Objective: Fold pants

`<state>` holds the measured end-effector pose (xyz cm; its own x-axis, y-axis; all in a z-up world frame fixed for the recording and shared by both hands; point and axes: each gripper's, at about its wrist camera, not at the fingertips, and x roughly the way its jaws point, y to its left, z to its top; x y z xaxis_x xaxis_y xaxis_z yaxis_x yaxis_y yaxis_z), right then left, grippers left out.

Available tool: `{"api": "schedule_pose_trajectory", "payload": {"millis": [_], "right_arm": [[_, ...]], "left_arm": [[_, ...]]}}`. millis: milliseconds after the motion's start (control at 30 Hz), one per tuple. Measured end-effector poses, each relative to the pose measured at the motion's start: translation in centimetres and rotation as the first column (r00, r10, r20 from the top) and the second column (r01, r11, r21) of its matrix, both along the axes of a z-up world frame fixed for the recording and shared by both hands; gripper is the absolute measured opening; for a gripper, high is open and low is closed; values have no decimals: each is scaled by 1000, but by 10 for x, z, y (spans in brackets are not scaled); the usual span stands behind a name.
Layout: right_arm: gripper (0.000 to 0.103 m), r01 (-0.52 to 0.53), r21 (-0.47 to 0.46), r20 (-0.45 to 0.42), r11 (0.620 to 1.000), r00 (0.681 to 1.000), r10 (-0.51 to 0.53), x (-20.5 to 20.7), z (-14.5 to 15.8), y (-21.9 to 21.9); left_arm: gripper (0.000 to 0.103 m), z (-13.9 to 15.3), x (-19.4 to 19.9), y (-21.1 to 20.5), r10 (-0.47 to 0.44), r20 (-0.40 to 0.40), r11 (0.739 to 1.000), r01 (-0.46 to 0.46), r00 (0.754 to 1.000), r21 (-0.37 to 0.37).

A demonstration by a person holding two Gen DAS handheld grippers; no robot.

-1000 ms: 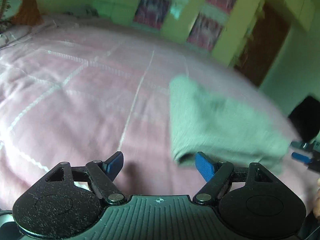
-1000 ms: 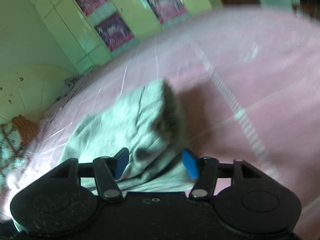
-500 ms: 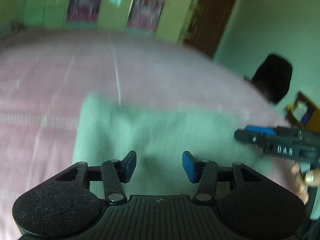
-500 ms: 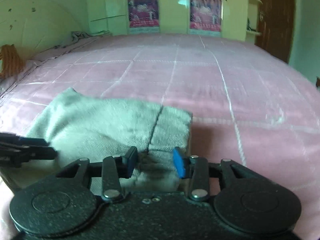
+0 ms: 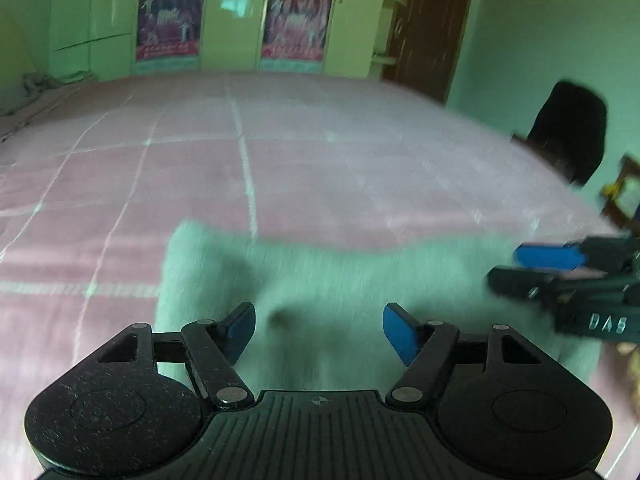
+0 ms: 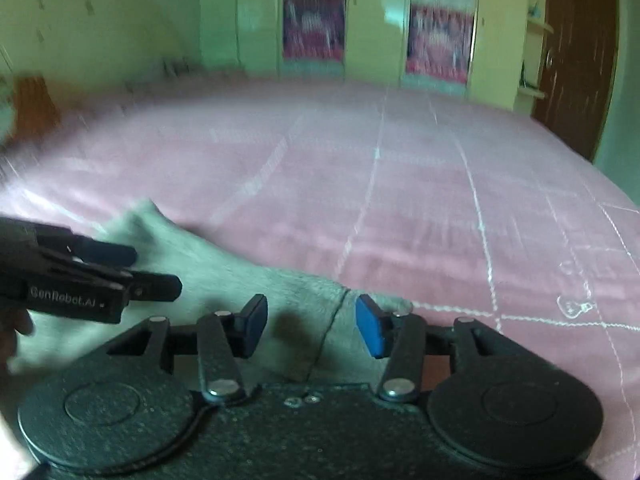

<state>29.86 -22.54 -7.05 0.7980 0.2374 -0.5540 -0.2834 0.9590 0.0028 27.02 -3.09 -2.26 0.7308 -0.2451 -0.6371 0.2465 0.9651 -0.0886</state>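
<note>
pants (image 5: pixel 340 280) lie folded compact on bed (image 5: pixel 320 168) | my left claw (image 5: pixel 319 330) and right claw (image 6: pixel 311 326) spread, empty, above pants | likely just final tidying left

We've got our left gripper (image 5: pixel 319 330) hanging wide open over the folded grey pants (image 5: pixel 340 280) on the pink bedspread (image 5: pixel 280 168). Our right gripper (image 5: pixel 532 266) pokes in from the right over the pants' edge.
</note>
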Motion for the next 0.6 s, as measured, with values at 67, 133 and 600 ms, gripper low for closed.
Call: {"api": "schedule_pose_trajectory", "payload": {"millis": [67, 133, 600], "right_arm": [[49, 18, -21, -12, 1000, 1000, -18, -12, -9, -2], [53, 36, -52, -56, 998, 998, -39, -11, -29, -2], [60, 20, -35, -11, 999, 1000, -20, -67, -13, -3]], "left_arm": [[70, -16, -3, -5, -7, 0, 999, 7, 1000, 39], [70, -12, -9, -10, 0, 11, 997, -1, 1000, 80], [73, -2, -72, -24, -56, 22, 988, 52, 998, 147]]}}
